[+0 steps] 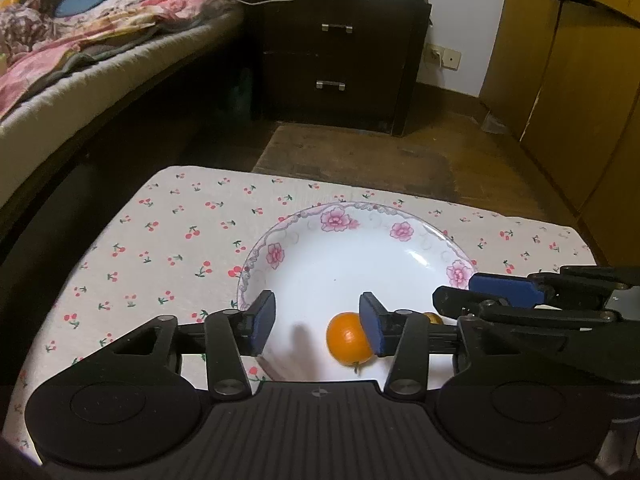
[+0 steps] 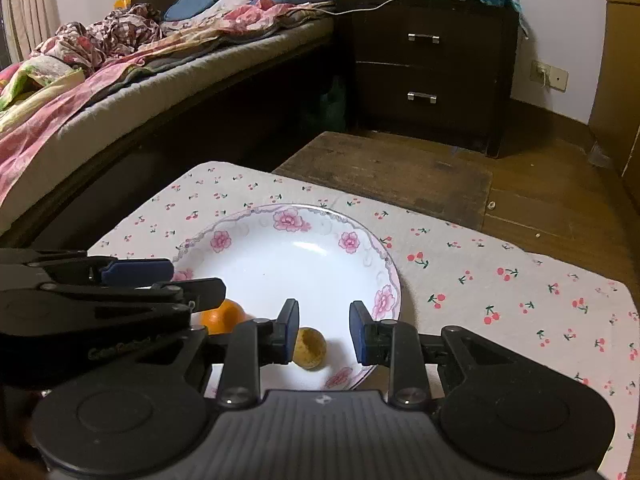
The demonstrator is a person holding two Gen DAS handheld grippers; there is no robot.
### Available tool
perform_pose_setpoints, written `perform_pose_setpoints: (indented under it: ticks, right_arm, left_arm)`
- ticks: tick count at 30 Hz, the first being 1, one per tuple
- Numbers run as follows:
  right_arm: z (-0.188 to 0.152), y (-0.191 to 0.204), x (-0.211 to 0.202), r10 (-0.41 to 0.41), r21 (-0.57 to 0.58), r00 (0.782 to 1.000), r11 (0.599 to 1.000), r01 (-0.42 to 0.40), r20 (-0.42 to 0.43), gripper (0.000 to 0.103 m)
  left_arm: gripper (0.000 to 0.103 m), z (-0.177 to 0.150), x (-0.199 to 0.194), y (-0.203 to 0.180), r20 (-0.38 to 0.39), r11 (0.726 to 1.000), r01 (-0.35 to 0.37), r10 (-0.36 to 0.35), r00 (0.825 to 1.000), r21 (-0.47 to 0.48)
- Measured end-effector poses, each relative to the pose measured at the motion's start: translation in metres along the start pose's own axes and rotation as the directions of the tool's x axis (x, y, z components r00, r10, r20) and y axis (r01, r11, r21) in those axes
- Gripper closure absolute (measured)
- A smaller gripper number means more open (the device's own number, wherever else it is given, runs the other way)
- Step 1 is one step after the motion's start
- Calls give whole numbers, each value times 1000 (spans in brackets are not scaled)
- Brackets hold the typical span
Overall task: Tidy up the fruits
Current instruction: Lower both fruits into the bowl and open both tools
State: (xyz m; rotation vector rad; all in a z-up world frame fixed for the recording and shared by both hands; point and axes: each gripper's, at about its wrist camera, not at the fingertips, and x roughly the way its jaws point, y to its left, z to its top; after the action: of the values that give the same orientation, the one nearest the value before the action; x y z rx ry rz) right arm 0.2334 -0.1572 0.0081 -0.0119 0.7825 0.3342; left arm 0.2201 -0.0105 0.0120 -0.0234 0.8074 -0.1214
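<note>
A white plate with pink flowers [image 1: 340, 220] [image 2: 288, 216] sits on a cherry-print cloth. An orange [image 1: 346, 338] [image 2: 226, 314] lies in the plate's near part, beside a small tan round fruit [image 2: 310, 348], barely visible in the left wrist view [image 1: 434, 317]. My left gripper [image 1: 318, 322] is open above the plate, its right pad next to the orange. My right gripper [image 2: 324, 332] is open above the plate, the tan fruit between its pads, nearer the left one. Each gripper shows in the other's view [image 1: 500, 292] [image 2: 136, 276].
The cherry-print cloth [image 1: 168, 248] [image 2: 500, 280] covers a low table. Beyond are a wooden floor board [image 2: 392, 168], a dark two-drawer nightstand [image 1: 336, 56] [image 2: 428, 68], and a bed with bedding [image 1: 80, 52] [image 2: 120, 64] at left. Wooden cabinets [image 1: 568, 80] stand at right.
</note>
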Motion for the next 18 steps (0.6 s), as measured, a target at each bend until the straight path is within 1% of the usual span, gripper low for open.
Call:
perform_pose_setpoints:
  ticks: [3,18]
  right_arm:
    - [-1,1,-9,0,4,1000,1000,0,13,68]
    - [-12,9,-36,4,-7,1000,1000,-4,25,68]
  left_arm:
    - [43,-1,-7,-1,10,1000,-3,3,1000,5]
    - [41,-14,-34,-5,22,1000,0,0,1000,10]
